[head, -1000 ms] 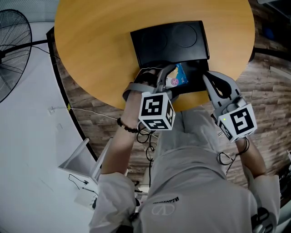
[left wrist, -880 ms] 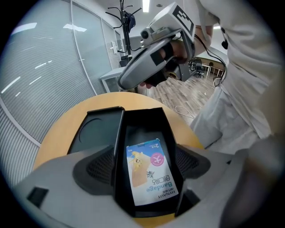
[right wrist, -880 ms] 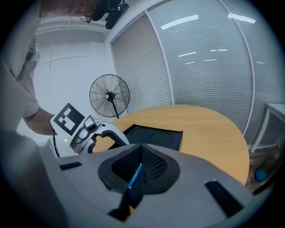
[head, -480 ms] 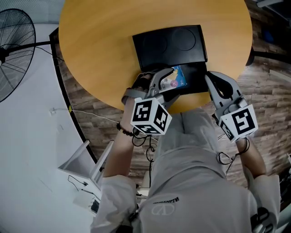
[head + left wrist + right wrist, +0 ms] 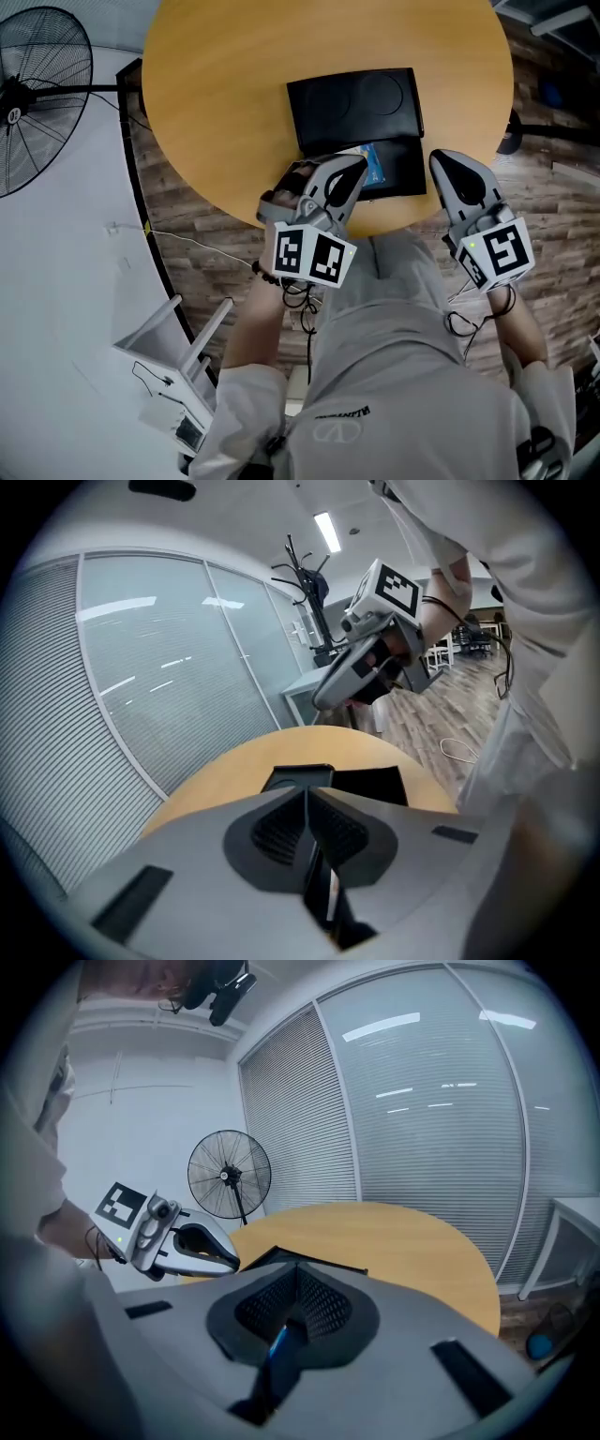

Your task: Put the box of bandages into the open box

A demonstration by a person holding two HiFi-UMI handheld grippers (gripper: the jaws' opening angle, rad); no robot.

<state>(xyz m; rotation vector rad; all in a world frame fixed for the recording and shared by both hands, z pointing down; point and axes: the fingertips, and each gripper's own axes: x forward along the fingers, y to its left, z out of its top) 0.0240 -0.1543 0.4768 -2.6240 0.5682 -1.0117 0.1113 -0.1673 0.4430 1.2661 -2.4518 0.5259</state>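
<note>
Round wooden table [image 5: 216,84]; standing fan [image 5: 42,94] left of it; wood-plank floor [image 5: 553,216].

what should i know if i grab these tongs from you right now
Left tongs: shut, empty, over the near edge of the open black plastic box.
Right tongs: shut, empty, just right of that box.
Blue and white box of bandages: lying in the black box's near half, partly hidden by the left tongs.
Done: bandages are in.
Left: probably only drawing both tongs clear.

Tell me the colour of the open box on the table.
The open box is black, shown best in the head view.
</note>
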